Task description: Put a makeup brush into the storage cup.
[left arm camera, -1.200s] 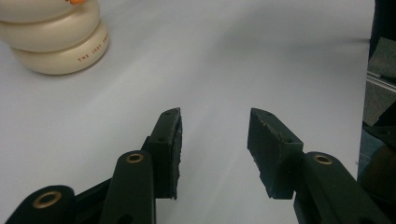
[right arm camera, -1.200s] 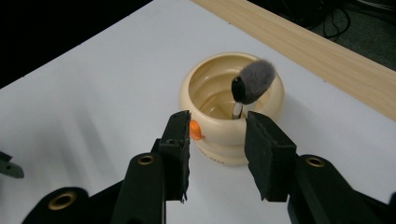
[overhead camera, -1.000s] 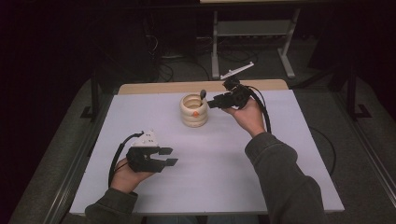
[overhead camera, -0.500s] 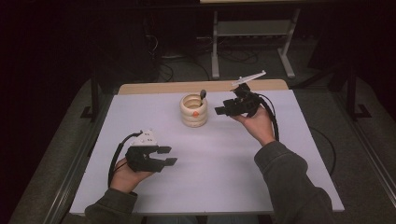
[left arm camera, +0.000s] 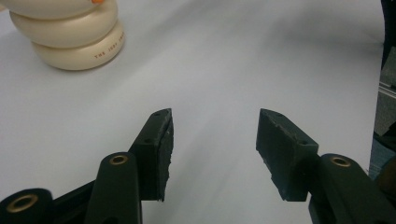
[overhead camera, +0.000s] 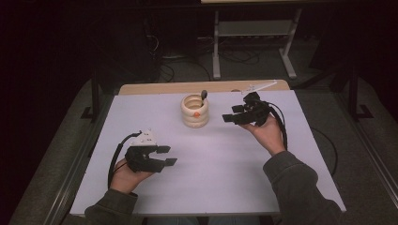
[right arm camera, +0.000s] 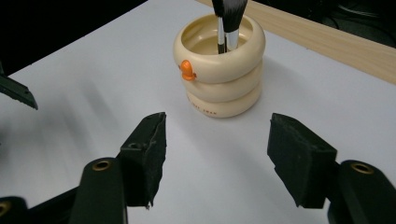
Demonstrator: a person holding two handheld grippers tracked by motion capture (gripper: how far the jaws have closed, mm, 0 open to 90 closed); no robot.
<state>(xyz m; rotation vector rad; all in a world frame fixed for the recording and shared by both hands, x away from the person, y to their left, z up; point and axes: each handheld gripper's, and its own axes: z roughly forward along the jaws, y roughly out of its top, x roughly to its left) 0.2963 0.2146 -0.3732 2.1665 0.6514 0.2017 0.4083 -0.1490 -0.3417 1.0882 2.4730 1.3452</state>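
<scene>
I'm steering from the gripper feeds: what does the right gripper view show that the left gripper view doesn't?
Right gripper view alone: the holder's open top, two brushes standing inside, an orange knob on its rim, and the table's wooden edge behind.

Left gripper view alone: small print on the holder's bottom ring.

Both: the white table, the cream ringed holder, and each gripper's own black jaws standing apart with nothing between them, having just been opening.

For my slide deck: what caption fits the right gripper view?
Open right hand-held gripper faces a cream ringed holder holding two brushes on a white table.
</scene>
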